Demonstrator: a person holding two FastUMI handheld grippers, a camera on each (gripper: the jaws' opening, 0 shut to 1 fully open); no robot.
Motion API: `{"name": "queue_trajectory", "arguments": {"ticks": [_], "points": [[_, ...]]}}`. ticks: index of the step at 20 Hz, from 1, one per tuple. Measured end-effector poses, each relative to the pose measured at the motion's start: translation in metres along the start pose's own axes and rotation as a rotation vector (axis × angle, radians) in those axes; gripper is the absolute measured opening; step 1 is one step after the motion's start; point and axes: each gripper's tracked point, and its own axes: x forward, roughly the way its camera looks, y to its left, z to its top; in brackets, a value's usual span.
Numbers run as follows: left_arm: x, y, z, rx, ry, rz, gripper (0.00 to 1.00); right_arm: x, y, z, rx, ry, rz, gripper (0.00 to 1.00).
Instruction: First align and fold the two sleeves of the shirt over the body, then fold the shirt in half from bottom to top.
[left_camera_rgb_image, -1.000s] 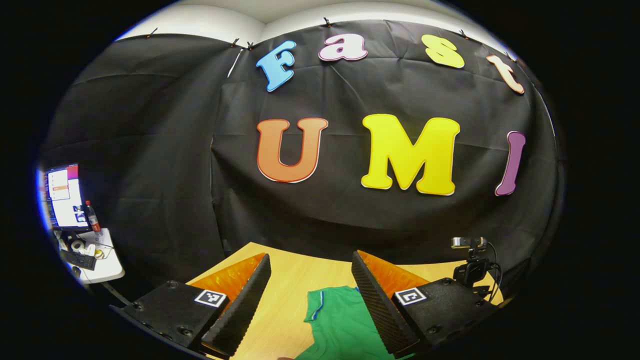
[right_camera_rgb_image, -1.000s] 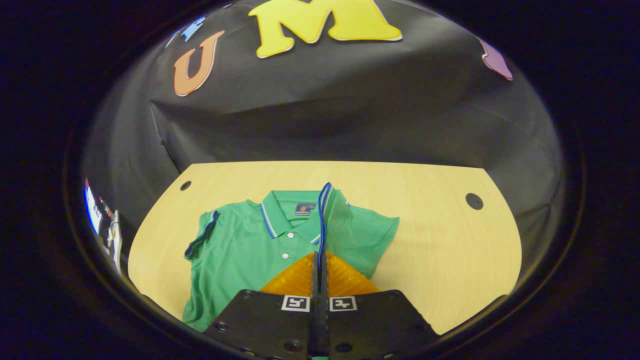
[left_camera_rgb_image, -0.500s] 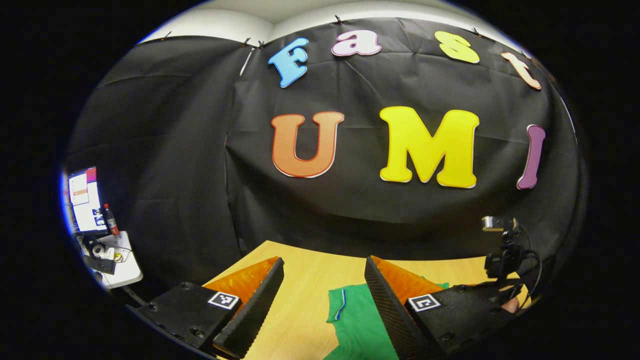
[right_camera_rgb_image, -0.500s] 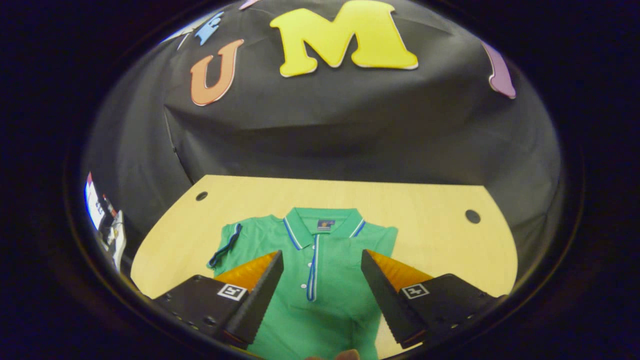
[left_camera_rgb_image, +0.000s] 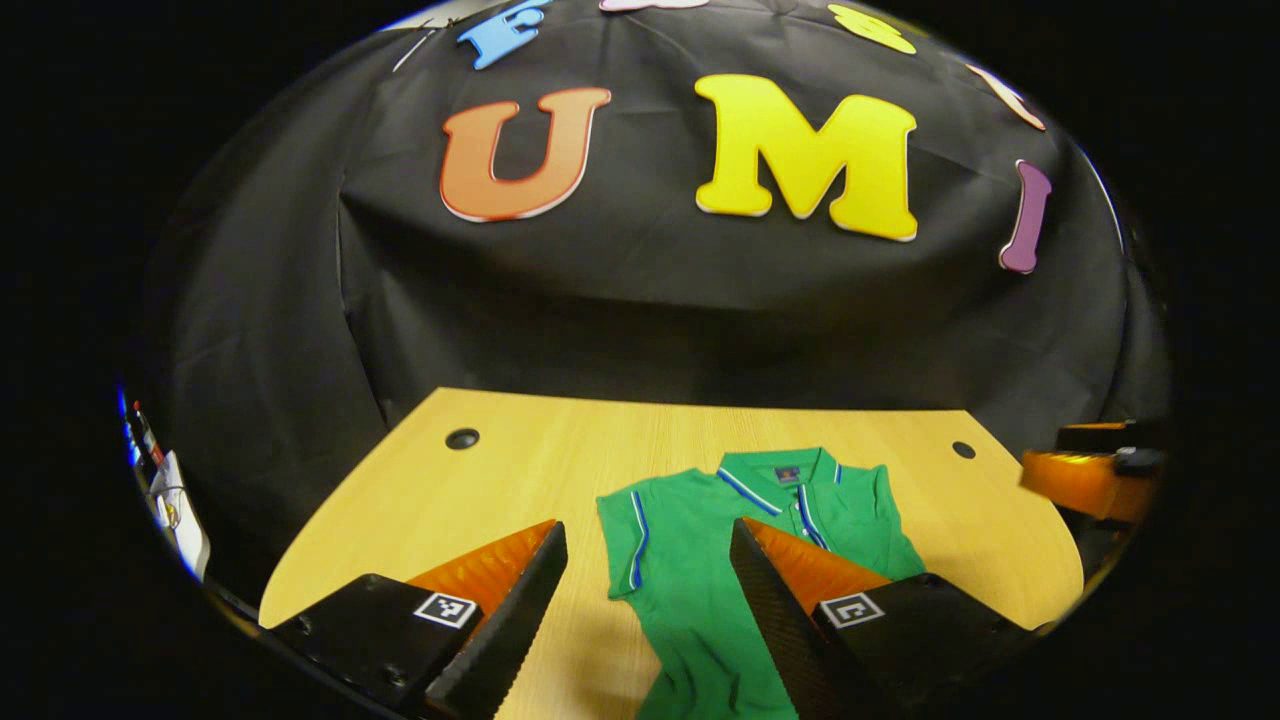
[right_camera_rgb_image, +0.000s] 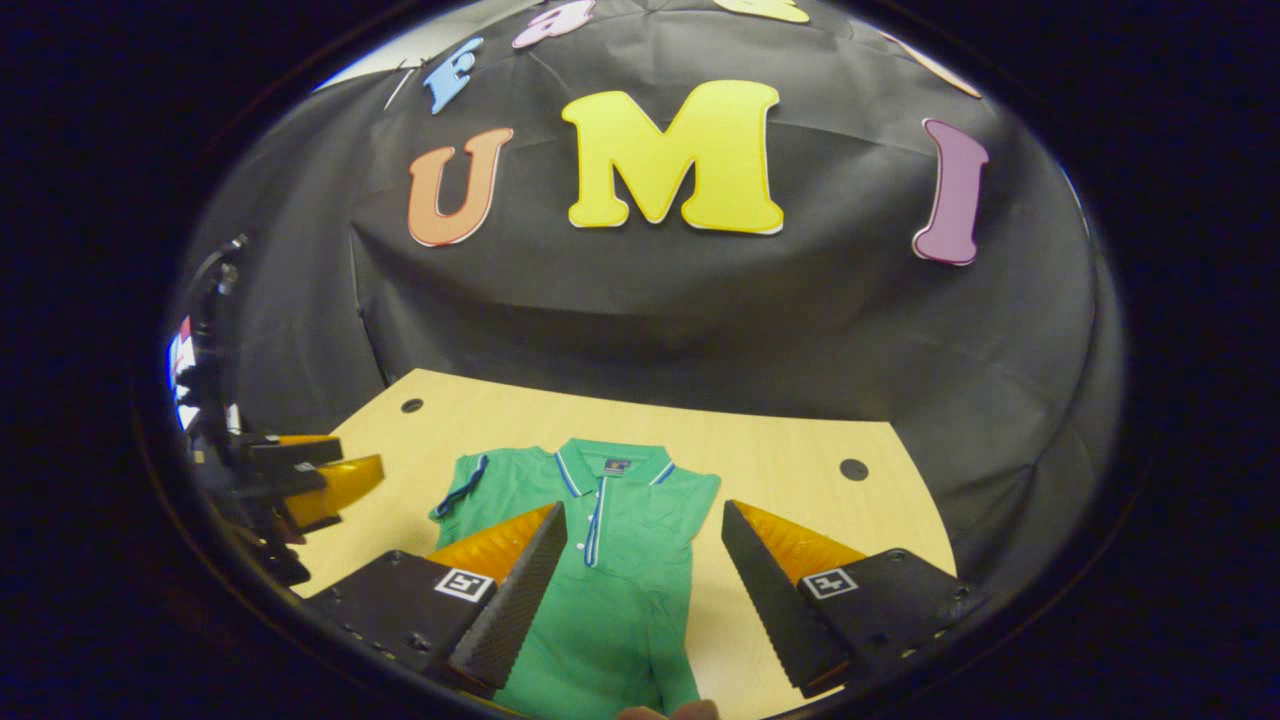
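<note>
Lying flat on the pale wooden table (right_camera_rgb_image: 800, 440), the green short-sleeved polo shirt with blue-and-white trim (right_camera_rgb_image: 620, 570) sits collar toward the black cloth wall, its lower hem cut off at the bottom of both views. In the right gripper view the right gripper (right_camera_rgb_image: 645, 575) hovers above the shirt's body with its two fingers spread well apart, gripping nothing; the shirt's placket runs between them toward 12 o'clock. The sleeve at 10 o'clock from that gripper (right_camera_rgb_image: 462, 487) lies out to the side with its dark-edged cuff showing, while the opposite shoulder ends in a straight edge, so that sleeve looks already turned in, though the fold itself is hard to make out. A fingertip-like shape at 6 o'clock is too cropped to identify.

In the left gripper view the left gripper (left_camera_rgb_image: 648, 590) also stands with fingers wide apart and empty, above the table and the shirt's near edge (left_camera_rgb_image: 700, 580); its finger toward 4 o'clock hides part of the shirt's chest. At 3 o'clock in that view an orange part of the other gripper shows at the rim, mostly cut off. Two round holes (left_camera_rgb_image: 462, 438) mark the tabletop's far corners.
</note>
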Motion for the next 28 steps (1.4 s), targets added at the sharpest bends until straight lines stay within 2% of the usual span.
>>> {"name": "queue_trajectory", "arguments": {"ticks": [4,5,6,11,14,16,17,18,19,21,22,23,28], "points": [[0.052,0.010,-0.036,0.010,0.109,0.002,1.00,-0.016,-0.008,-0.004,-0.015,0.008,-0.025,0.96],[0.064,0.012,-0.042,0.015,0.124,0.005,1.00,-0.018,-0.008,-0.008,-0.025,0.017,-0.028,0.92],[0.075,0.016,-0.050,0.021,0.141,0.009,1.00,-0.020,-0.007,-0.010,-0.033,0.026,-0.029,0.96],[0.114,0.025,-0.082,0.040,0.223,0.013,1.00,-0.020,-0.007,-0.025,-0.032,0.074,-0.026,0.95],[0.126,0.035,-0.087,0.063,0.231,0.027,1.00,-0.013,-0.009,-0.028,-0.024,0.094,-0.032,0.96],[0.129,0.036,-0.089,0.062,0.232,0.016,0.89,-0.006,-0.011,-0.024,-0.011,0.084,-0.040,0.96],[0.132,0.037,-0.090,0.056,0.237,0.010,0.78,-0.003,-0.011,-0.025,-0.006,0.084,-0.043,0.96],[0.135,0.038,-0.092,0.050,0.242,0.004,0.73,0.000,-0.012,-0.025,-0.002,0.091,-0.043,0.96],[0.134,0.039,-0.090,0.049,0.237,-0.005,0.48,0.002,-0.010,-0.027,0.002,0.097,-0.043,0.96],[0.134,0.046,-0.083,0.060,0.220,0.006,0.34,0.004,-0.008,-0.027,0.012,0.105,-0.041,0.96],[0.135,0.050,-0.083,0.074,0.217,0.015,0.14,0.005,-0.006,-0.027,0.015,0.107,-0.038,0.96],[0.134,0.050,-0.080,0.084,0.217,0.009,0.17,0.006,-0.005,-0.026,0.015,0.103,-0.038,0.96],[0.120,0.050,-0.048,0.041,0.164,0.031,0.15,0.004,0.003,-0.018,0.019,0.081,-0.032,0.96]]}}
